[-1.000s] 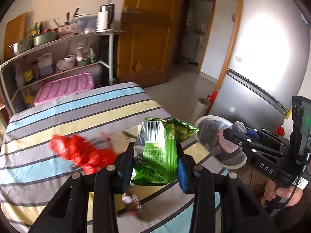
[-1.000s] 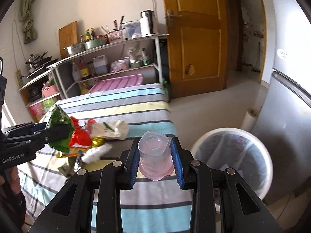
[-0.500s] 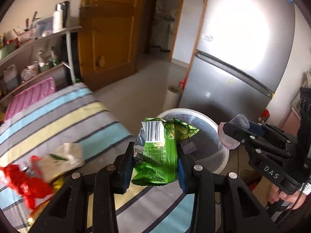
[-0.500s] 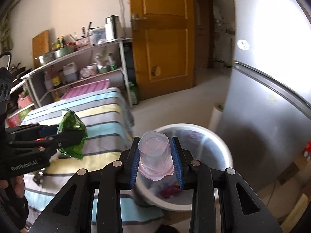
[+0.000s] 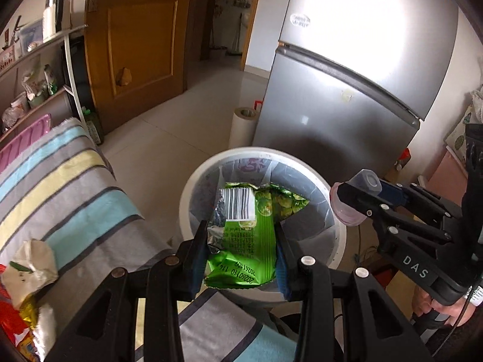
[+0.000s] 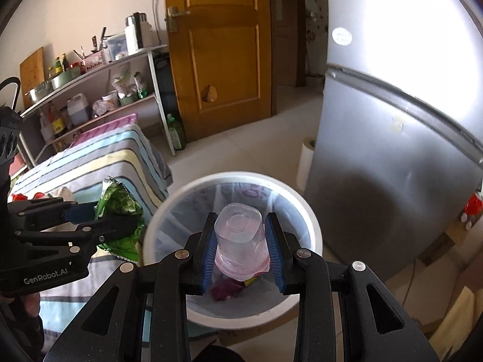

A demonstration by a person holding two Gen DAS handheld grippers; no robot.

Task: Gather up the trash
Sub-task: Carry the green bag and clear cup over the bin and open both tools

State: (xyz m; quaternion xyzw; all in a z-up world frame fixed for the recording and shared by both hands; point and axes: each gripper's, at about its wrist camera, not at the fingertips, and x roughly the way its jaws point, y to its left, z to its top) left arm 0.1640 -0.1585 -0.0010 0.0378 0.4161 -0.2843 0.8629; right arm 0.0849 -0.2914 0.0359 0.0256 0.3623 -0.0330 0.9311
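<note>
Two grippers over one white bin — left gripper clamps one green snack bag, right gripper clamps one clear plastic cup.

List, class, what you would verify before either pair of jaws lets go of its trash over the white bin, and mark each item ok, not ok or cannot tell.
1. Left gripper shut on the crumpled green foil snack bag: ok.
2. Right gripper shut on the clear pink-tinted plastic cup: ok.
3. Cup above the opening of the round white lined trash bin: ok.
4. Snack bag fully past the bin's near rim: cannot tell; the right wrist view shows it at the rim's edge.
5. Room in the bin: ok, only a few scraps at the bottom.
6. Trash remaining on the striped cloth: not ok, wrappers remain.
</note>
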